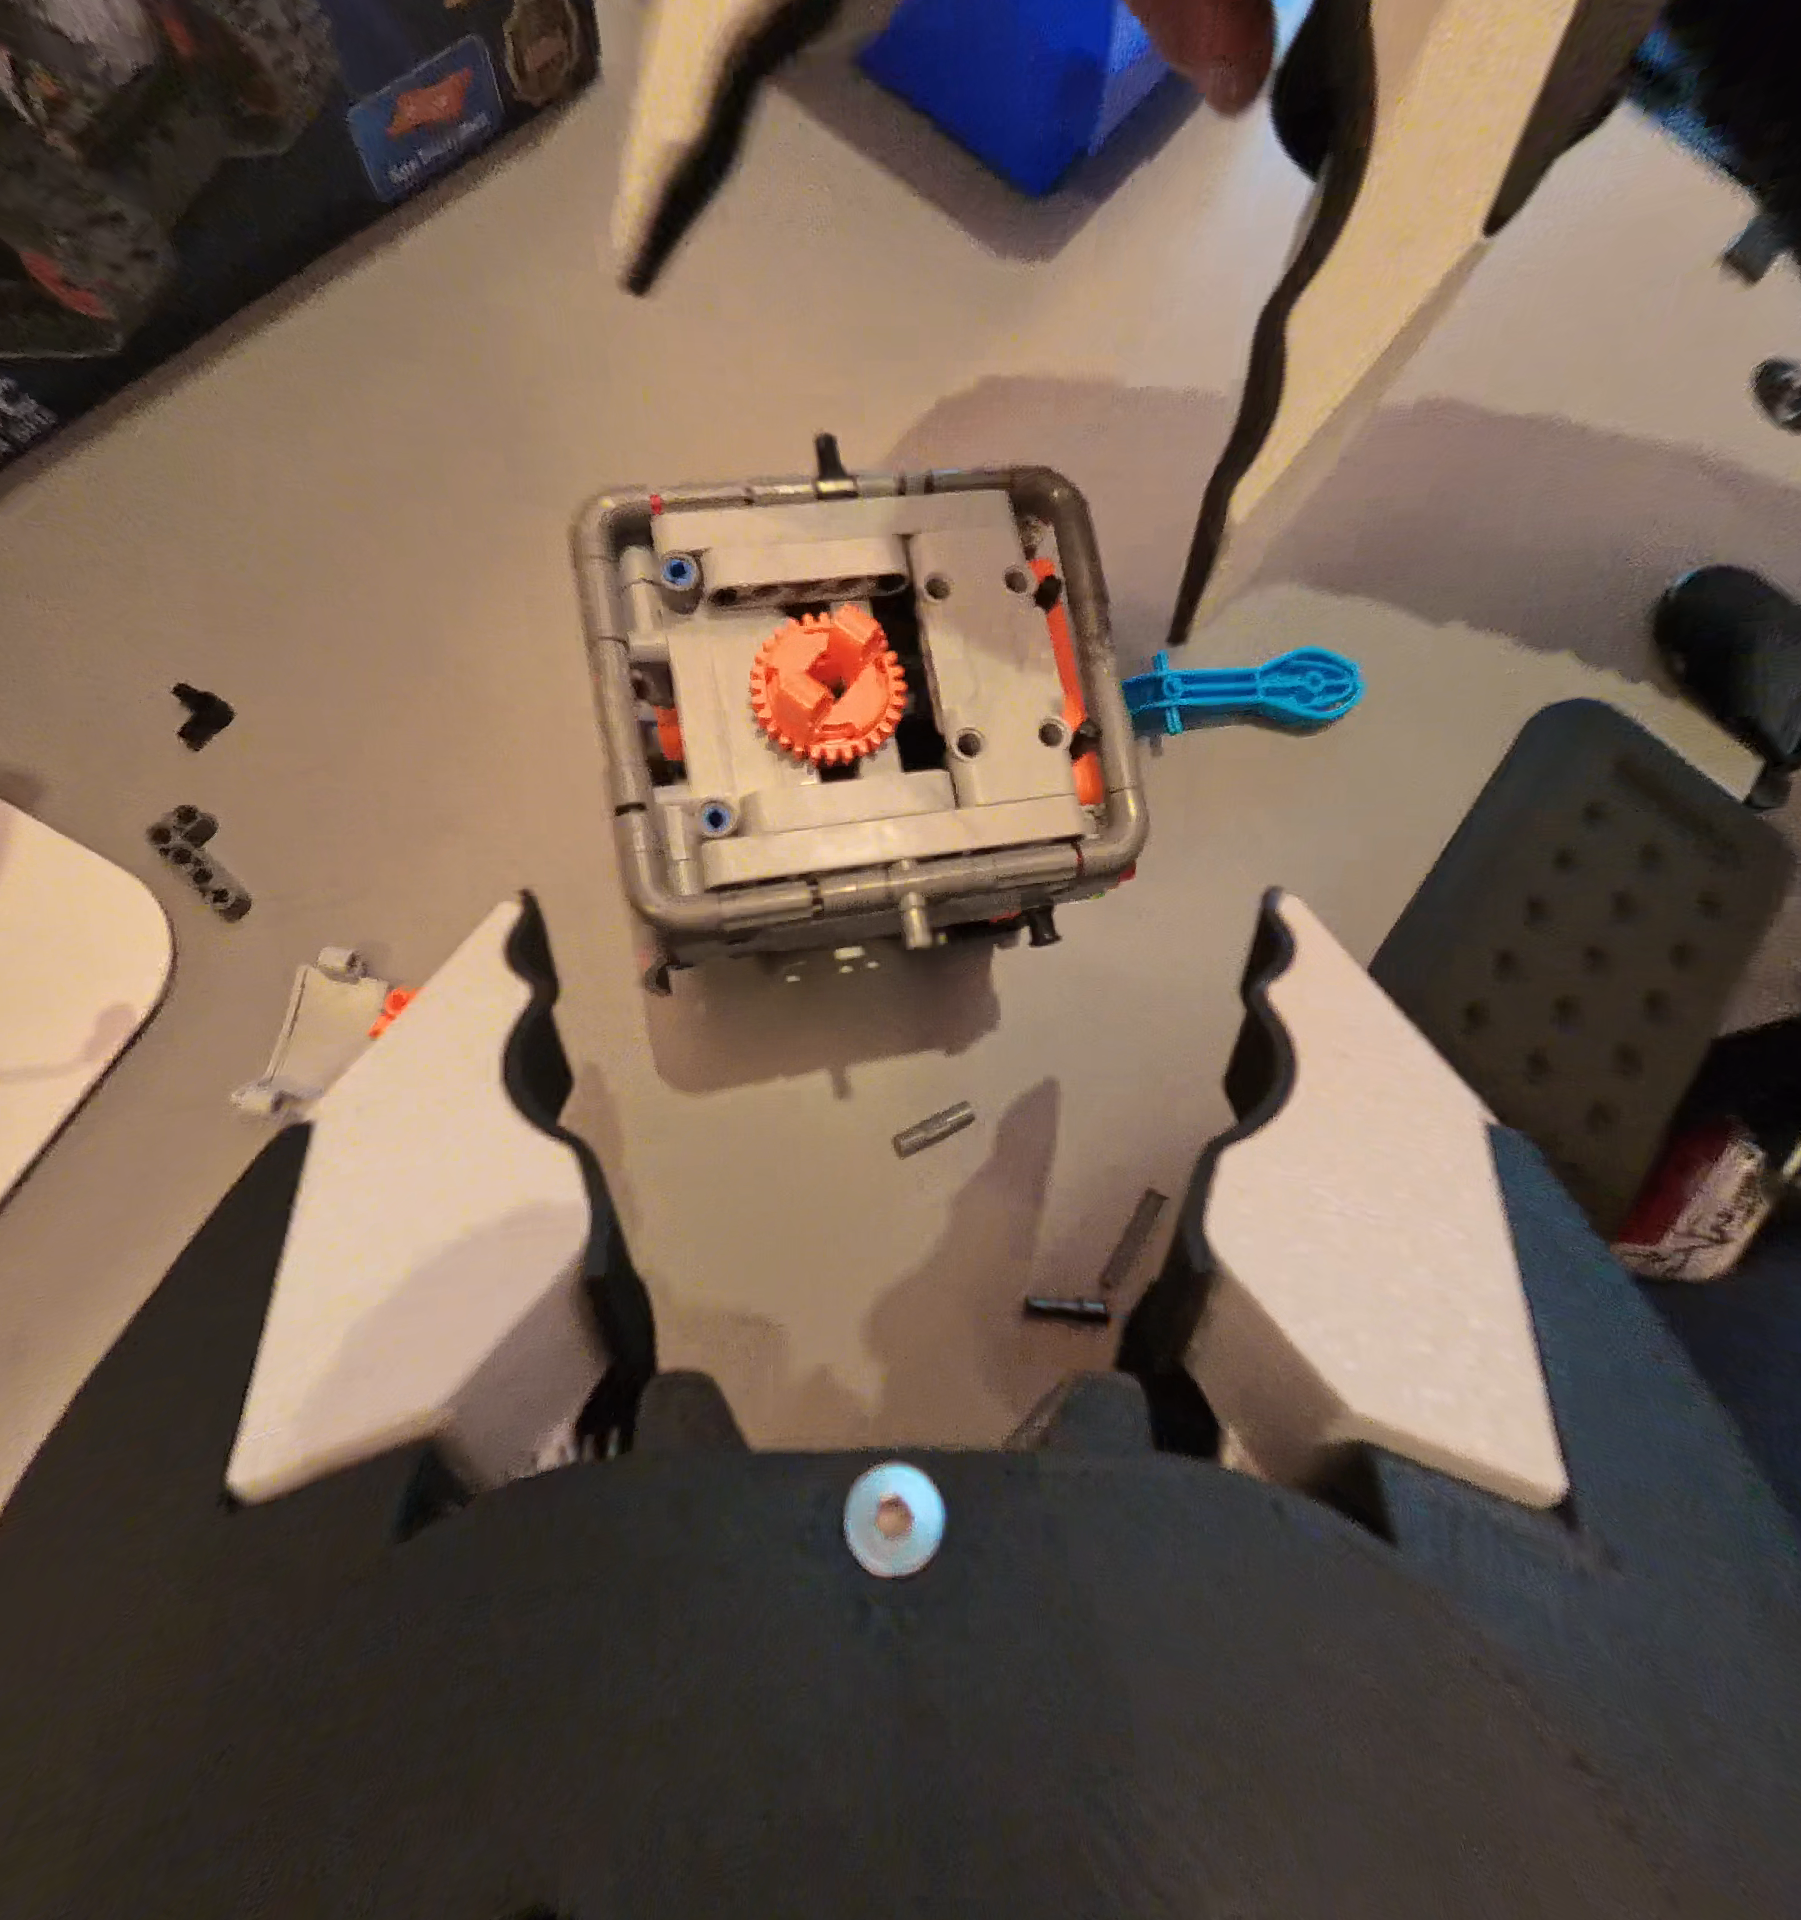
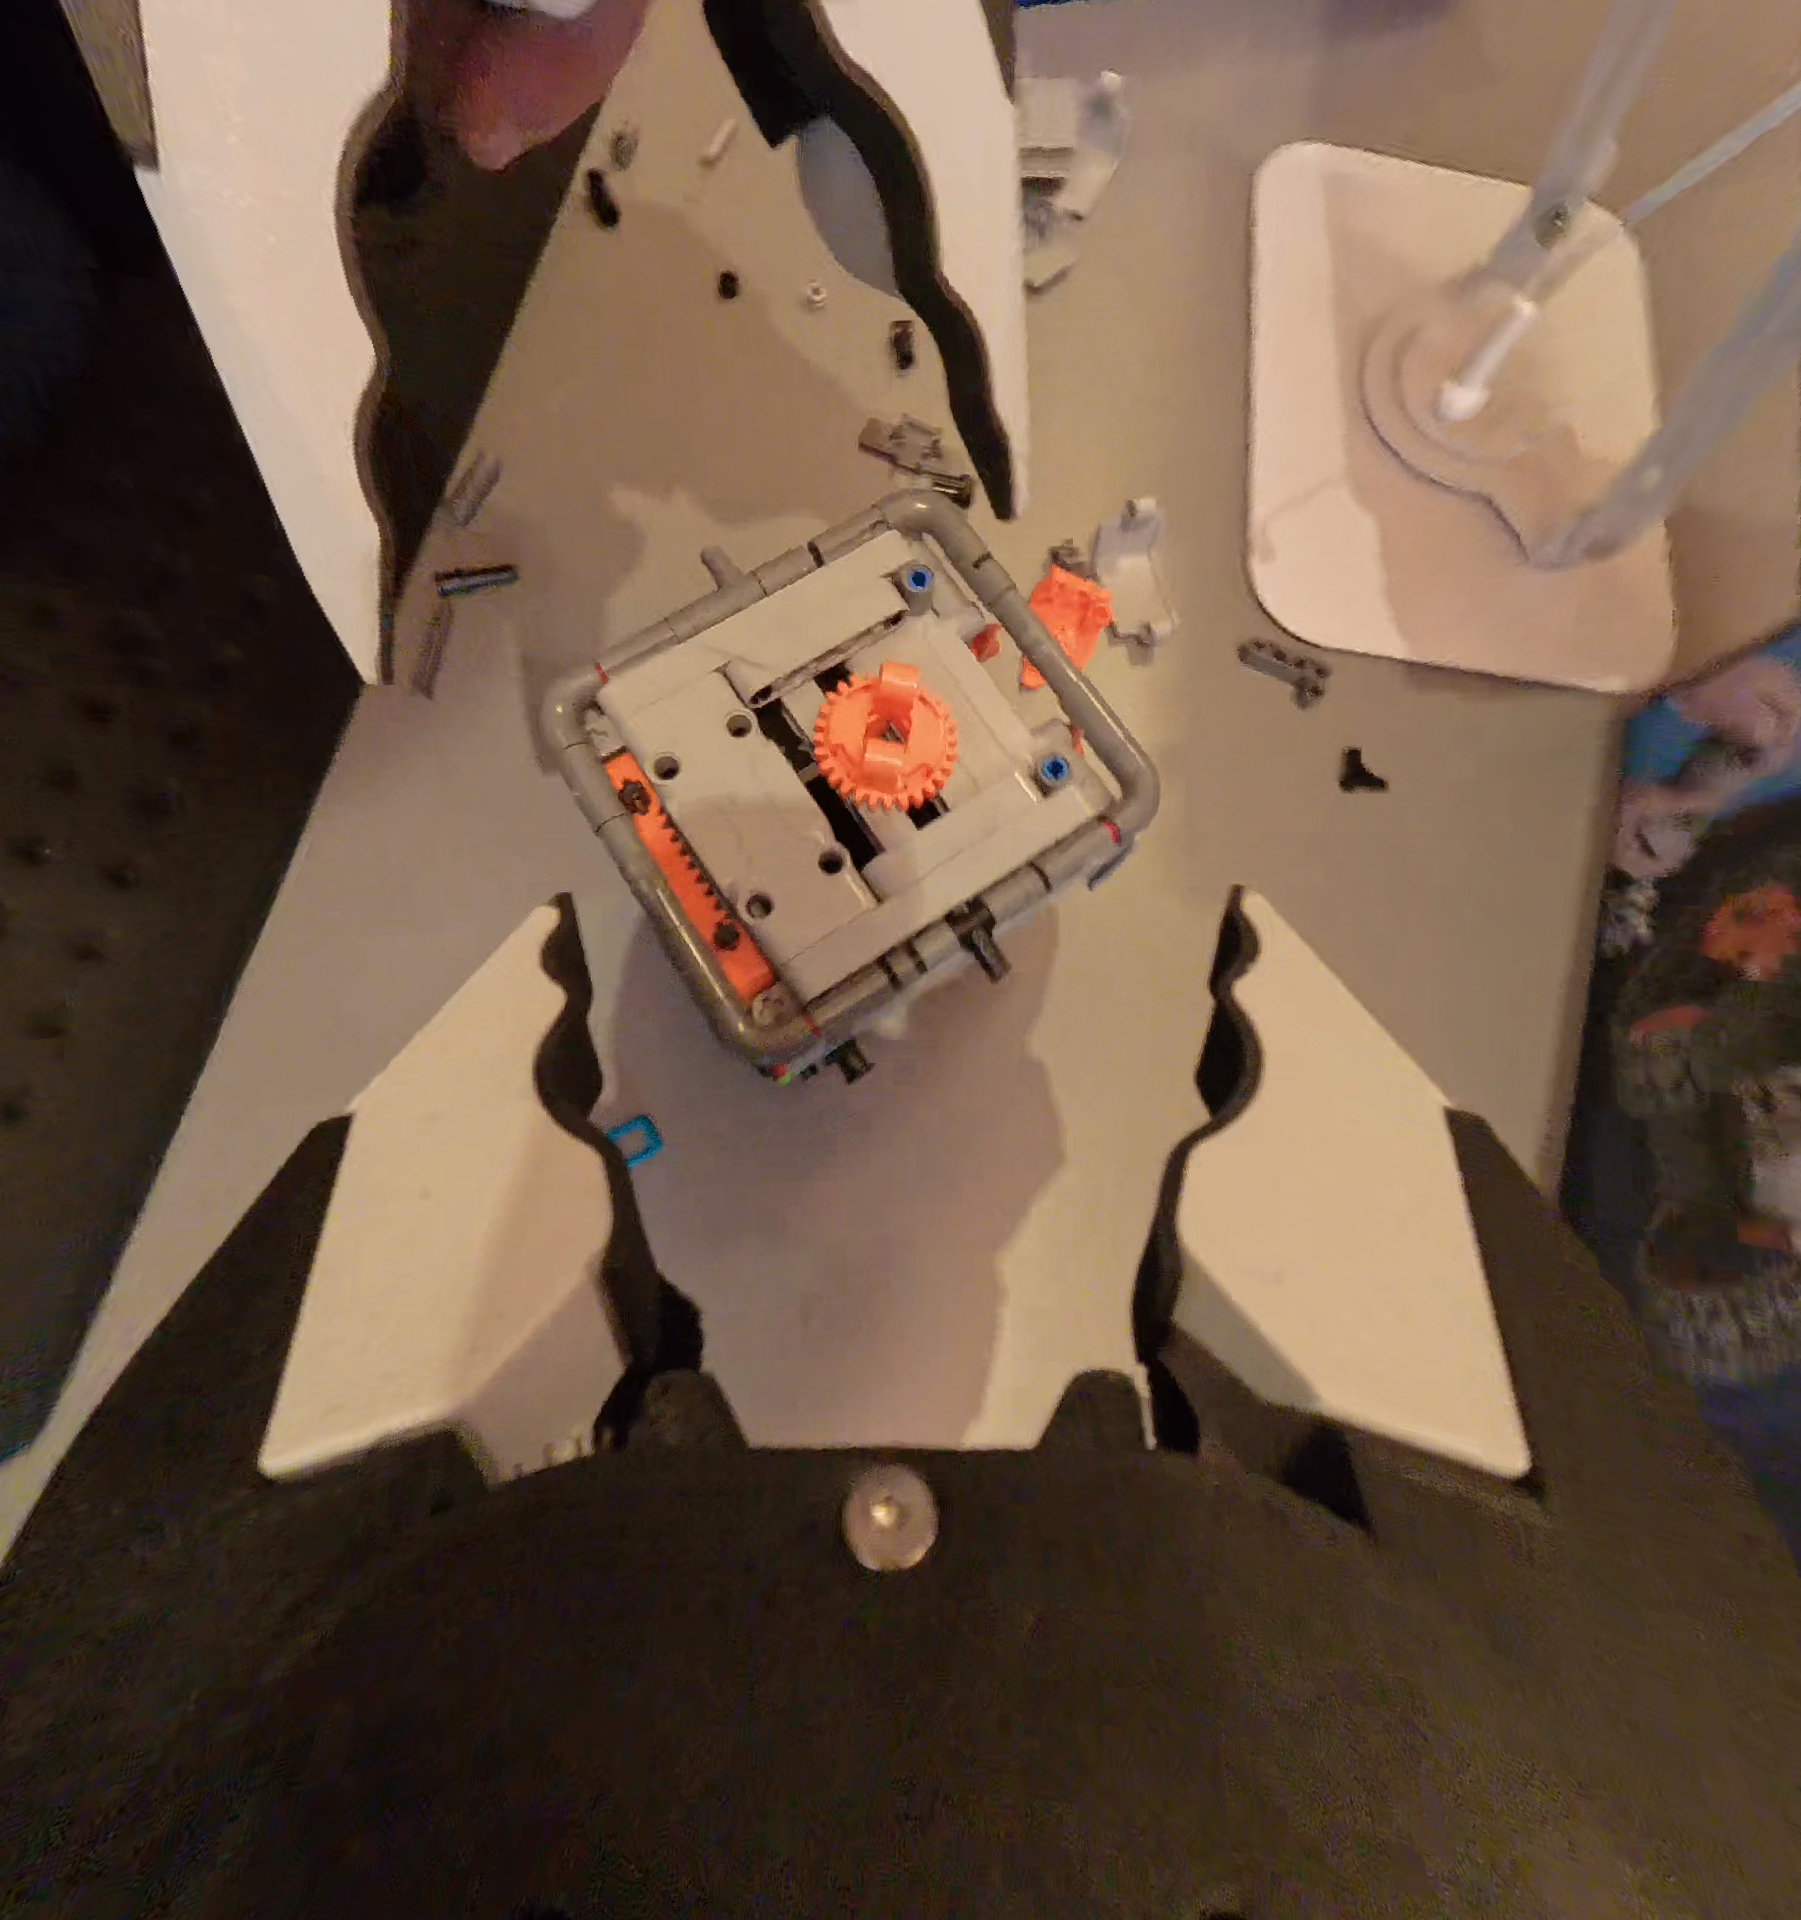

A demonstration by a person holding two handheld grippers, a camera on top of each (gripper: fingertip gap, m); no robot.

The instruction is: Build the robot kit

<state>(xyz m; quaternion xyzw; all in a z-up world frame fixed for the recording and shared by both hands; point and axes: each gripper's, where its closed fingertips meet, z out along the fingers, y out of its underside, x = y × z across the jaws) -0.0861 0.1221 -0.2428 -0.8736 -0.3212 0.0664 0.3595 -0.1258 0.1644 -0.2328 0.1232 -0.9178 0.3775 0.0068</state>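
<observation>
Tabletop: block assembly (image 1: pixel 854 707) between tongs (parted).

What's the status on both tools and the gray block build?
Left tool open, empty. Right tool open, empty. Gray block build on table between them, orange gear on top. Blue lever and loose pins alongside.

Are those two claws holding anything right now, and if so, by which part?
Nothing is held. The left gripper and right gripper are both open and empty, hovering over the grey block model on the table, not touching it.
</observation>
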